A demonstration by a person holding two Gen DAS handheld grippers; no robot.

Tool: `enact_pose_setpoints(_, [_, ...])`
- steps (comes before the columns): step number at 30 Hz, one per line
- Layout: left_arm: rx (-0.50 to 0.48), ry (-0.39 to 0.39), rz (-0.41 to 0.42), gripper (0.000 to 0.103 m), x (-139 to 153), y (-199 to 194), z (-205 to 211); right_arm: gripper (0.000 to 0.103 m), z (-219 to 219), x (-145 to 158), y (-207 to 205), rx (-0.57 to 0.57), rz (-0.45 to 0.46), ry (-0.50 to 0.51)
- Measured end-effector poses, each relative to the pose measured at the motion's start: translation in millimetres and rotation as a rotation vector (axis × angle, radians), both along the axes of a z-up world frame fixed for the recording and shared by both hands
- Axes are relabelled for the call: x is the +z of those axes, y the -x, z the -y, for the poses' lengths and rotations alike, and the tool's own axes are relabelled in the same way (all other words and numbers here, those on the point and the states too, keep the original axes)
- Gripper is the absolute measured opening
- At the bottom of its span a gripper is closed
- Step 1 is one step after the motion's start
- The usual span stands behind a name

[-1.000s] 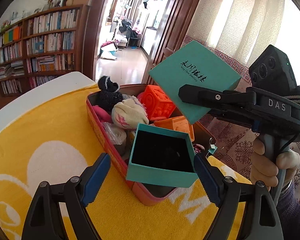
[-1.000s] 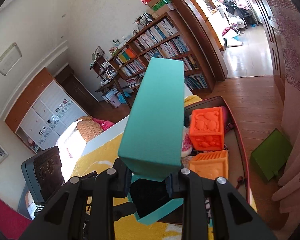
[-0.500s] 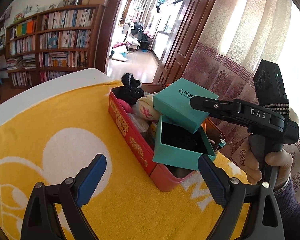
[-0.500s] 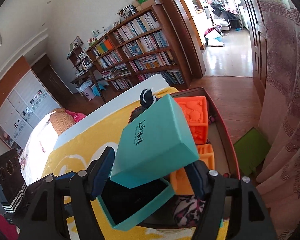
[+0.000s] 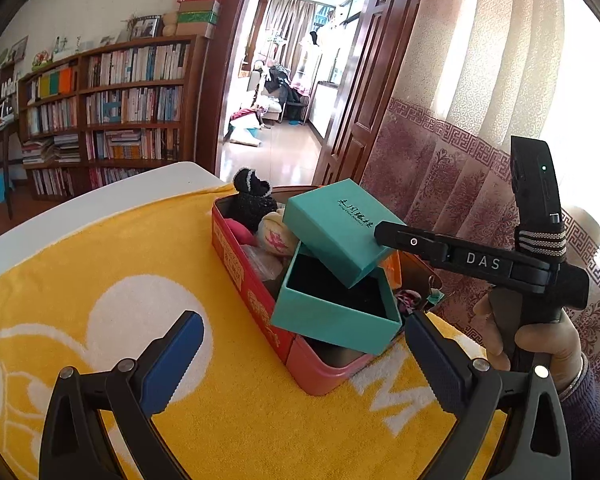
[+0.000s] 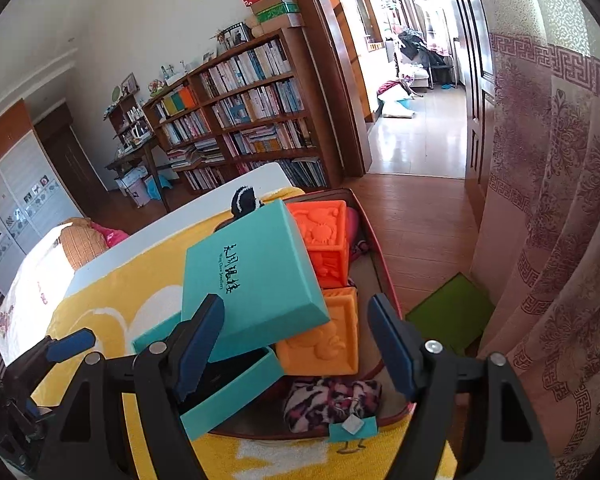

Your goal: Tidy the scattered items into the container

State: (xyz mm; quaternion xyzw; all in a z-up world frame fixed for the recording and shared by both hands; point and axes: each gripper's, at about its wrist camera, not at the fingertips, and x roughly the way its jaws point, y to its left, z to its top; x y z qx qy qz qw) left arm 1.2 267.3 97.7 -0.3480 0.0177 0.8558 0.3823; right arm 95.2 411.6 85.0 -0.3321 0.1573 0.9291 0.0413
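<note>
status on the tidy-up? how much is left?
Nearly done. The red tin holds the orange blocks, soft toys and the teal box base; its lid sits askew on top. Both grippers, left and right, are open, empty. Left: seating the lid.

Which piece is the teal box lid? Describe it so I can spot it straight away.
Start at the yellow towel and find the red tin on it, packed with toys. The teal box lid lies tilted across the open teal box base at the tin's near end, against the orange blocks. It alone has dark lettering printed on a flat teal top.
</note>
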Motion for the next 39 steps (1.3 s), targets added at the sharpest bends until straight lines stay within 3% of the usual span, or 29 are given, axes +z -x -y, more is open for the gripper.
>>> enact_pose_setpoints(8, [0.01,0.003,-0.016,0.102,1,-6,1,0.079,13,19,-18,0.022,-0.074,-0.114])
enact_pose_setpoints(12, [0.057,0.01,-0.047,0.102,6,-13,4,0.079,4,18,-35,-0.004,-0.083,-0.06])
enact_pose_setpoints(16, [0.132,0.069,-0.103,0.102,10,-22,4,0.079,-9,5,-52,-0.046,-0.059,0.039])
enact_pose_setpoints(24, [0.215,0.097,-0.11,0.102,10,-33,6,0.08,-6,-6,-72,-0.067,-0.026,0.002])
enact_pose_setpoints(29, [0.219,0.094,-0.11,0.102,10,-42,6,0.08,4,-9,-78,-0.055,-0.021,-0.032])
enact_pose_setpoints(39, [0.272,0.096,-0.074,0.102,10,-49,6,0.081,24,2,-92,-0.026,-0.063,-0.109])
